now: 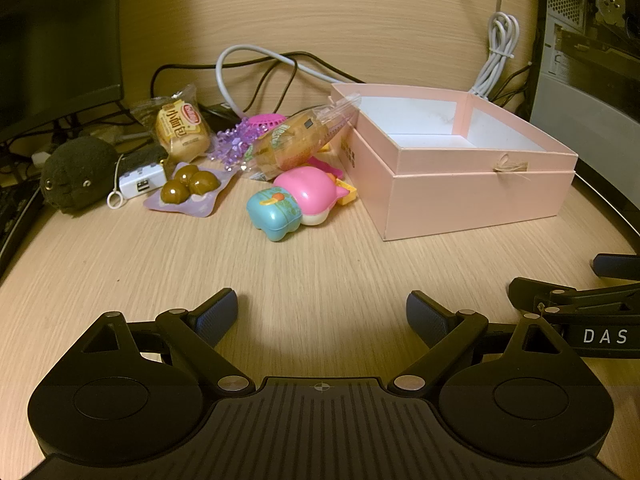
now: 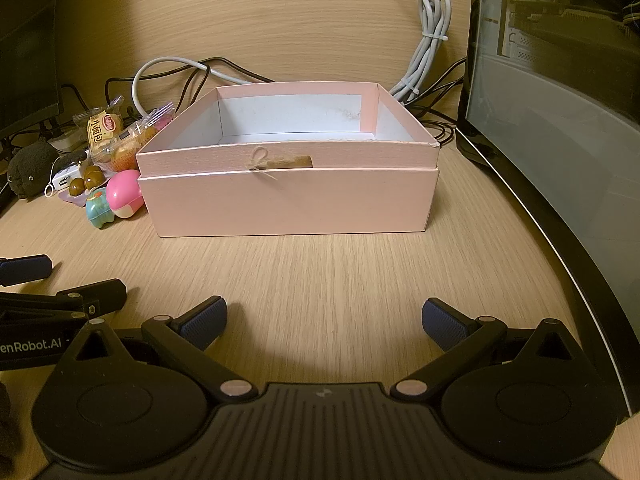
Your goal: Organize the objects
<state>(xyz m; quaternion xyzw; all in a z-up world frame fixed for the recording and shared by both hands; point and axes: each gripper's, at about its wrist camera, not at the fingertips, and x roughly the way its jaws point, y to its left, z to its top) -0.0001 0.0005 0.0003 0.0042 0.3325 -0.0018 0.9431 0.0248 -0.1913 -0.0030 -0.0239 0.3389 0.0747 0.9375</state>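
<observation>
Starting step: you have nothing picked up yet, so choose one loose item and carry it into the pink box (image 2: 288,200); that looks like the job here.
Left hand-held gripper (image 1: 322,312): spread wide and empty, tilted down over bare bench (image 1: 280,272), touching nothing.
Right hand-held gripper (image 2: 324,320): spread as wide as it goes, empty, hanging over bare bench in front of the box.
First pick: the pink and blue toy (image 1: 294,204) lies nearest your left hand-held gripper and clear of the heap, so it looks easiest. Straddle its narrower width and close gently; the hard, rounded shell may slip.
Pile: behind the toy sit a bread packet (image 1: 182,130), a purple pack of brown sweets (image 1: 188,190), a white plug (image 1: 142,184) and a dark plush toy (image 1: 74,174).
Leaning packet: a clear cone-shaped snack pack (image 1: 304,140) rests against the box's left wall; lift it up and away so you do not drag the box.
Box: open, empty inside, sitting on the bench right of the pile and straight ahead of your right hand-held gripper.
Caution: cables (image 1: 256,64) trail behind the pile; keep your fingers clear of them.
</observation>
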